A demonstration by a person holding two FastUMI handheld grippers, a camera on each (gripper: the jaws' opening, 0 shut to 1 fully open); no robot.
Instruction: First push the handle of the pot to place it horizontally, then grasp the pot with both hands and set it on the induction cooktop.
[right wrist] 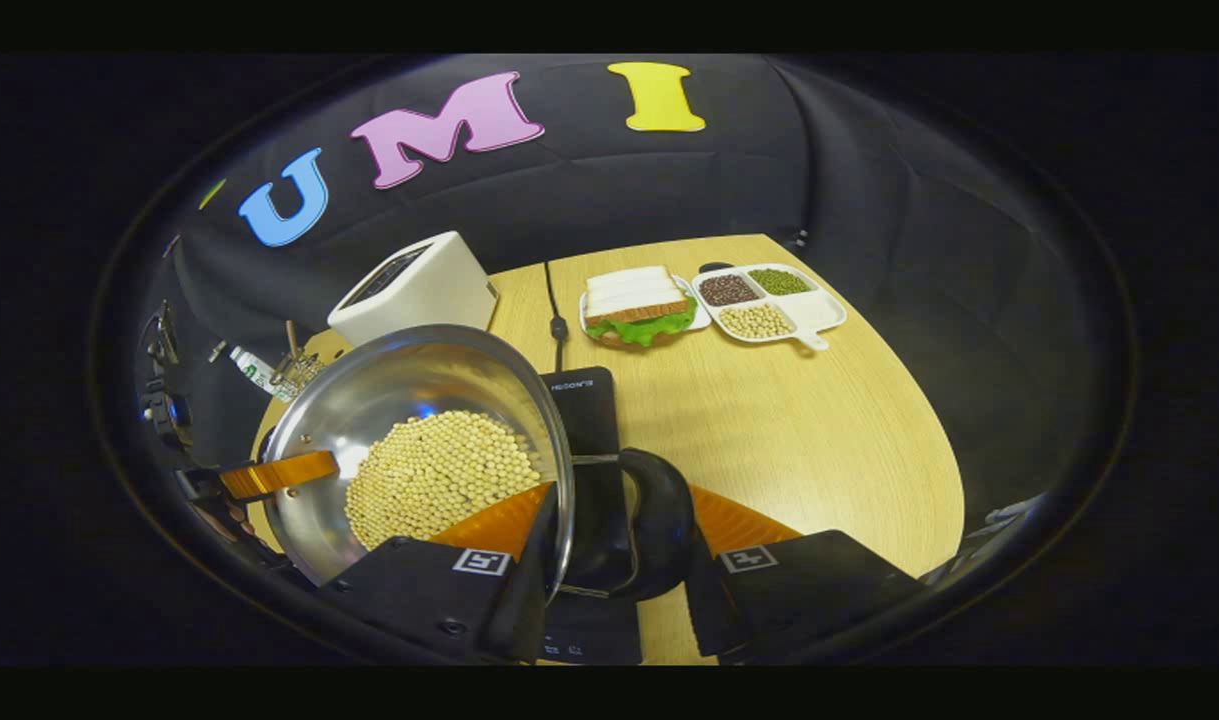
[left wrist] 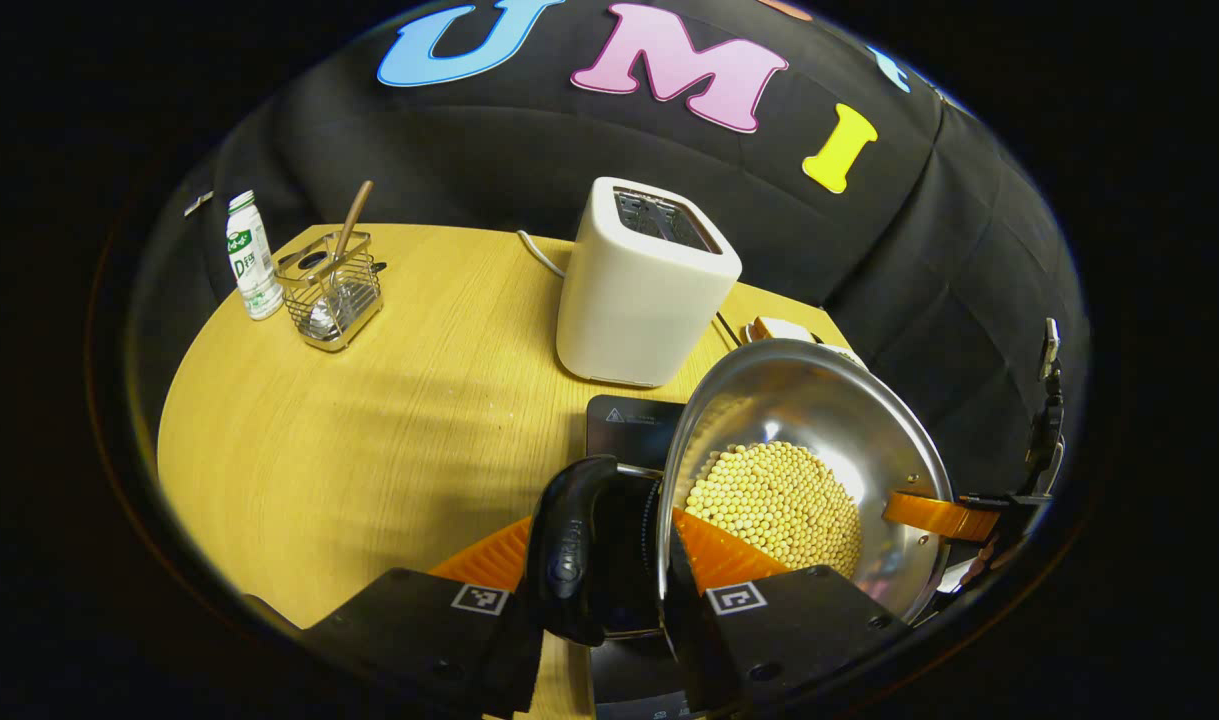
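The left gripper (left wrist: pixel 609 560) is closed, one finger on each side of a pot's rim and side handle, pressing on them. The right gripper (right wrist: pixel 609 545) is clamped the same way on the opposite rim and handle. Each one reaches in from its own side toward the other; the right gripper's far finger (left wrist: pixel 944 515) shows across the pot in the left gripper view.
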